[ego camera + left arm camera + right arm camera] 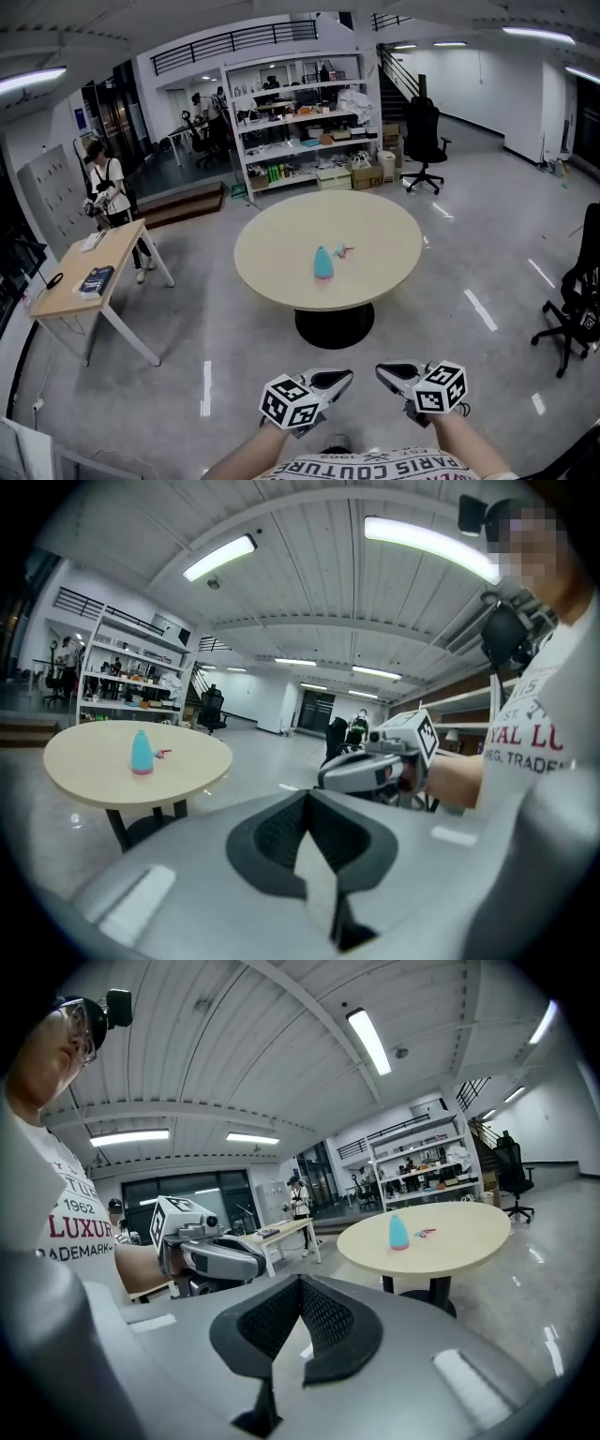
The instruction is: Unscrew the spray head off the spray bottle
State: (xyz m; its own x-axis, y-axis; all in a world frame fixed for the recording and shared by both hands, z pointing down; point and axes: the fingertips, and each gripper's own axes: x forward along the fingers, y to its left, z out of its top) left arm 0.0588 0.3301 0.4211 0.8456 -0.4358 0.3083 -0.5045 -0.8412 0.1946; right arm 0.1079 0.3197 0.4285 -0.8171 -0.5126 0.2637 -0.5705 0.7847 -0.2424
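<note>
two grippers were held close to the person's body, well short of the round table (281,246): the left gripper (343,377) and the right gripper (384,371), their tips turned toward each other and a little apart. each had its jaws pressed together with nothing between them, as each gripper view showed plainly. the forearms and the printed shirt were cut off by the bottom edge of the head view. farther out, near the middle of the table, the teal spray bottle (322,263) stood upright, its top too small to make out. just beside it, toward the table's right side, lay a small pink thing (343,250) that was too small to identify. left of the table stood a wooden desk (112,253) carrying a dark book (97,279), with a person (108,192) standing behind it. right of the table a black chair (574,305) was cut off by the frame edge. behind the table stood cluttered white shelving (300,122) and an office chair (424,136); the shelf contents could not be told apart.
</note>
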